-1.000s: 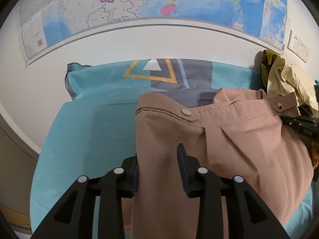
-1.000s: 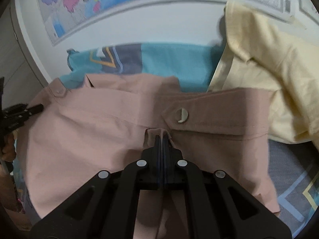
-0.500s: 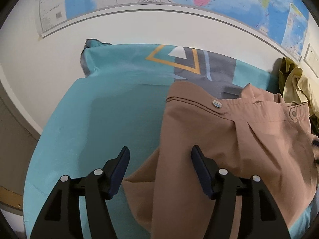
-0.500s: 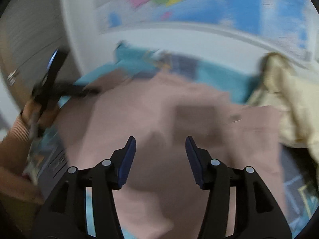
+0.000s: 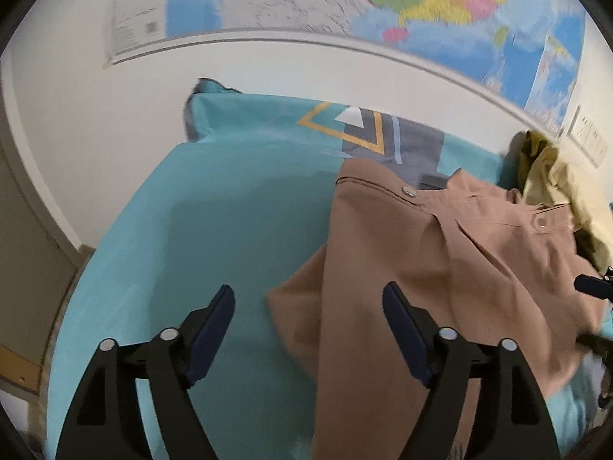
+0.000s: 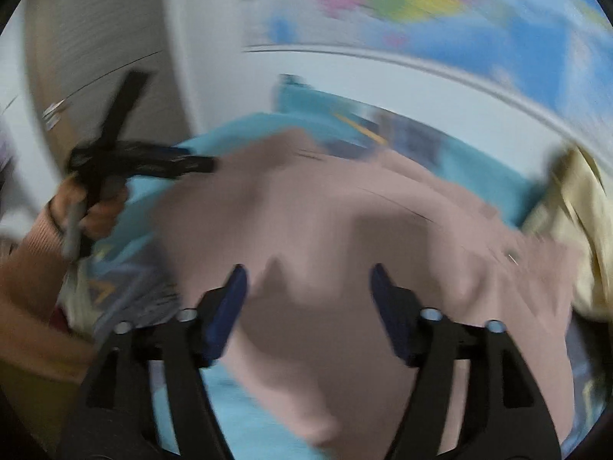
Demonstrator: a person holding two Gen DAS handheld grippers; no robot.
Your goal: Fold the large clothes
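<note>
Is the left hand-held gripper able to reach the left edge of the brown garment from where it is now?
Probably yes. The left hand-held gripper has jaws that are opening, holds nothing, and the brown garment has its edge lying just ahead between the fingers on the teal sheet, uncovered.

Matt brown cloth trousers with shiny metal snaps lie on smooth teal cloth sheet.

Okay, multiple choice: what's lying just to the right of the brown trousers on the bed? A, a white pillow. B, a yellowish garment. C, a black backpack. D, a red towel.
B: a crumpled yellowish garment sits at the right end of the brown trousers, by the wall on the turquoise bed cover.
</note>
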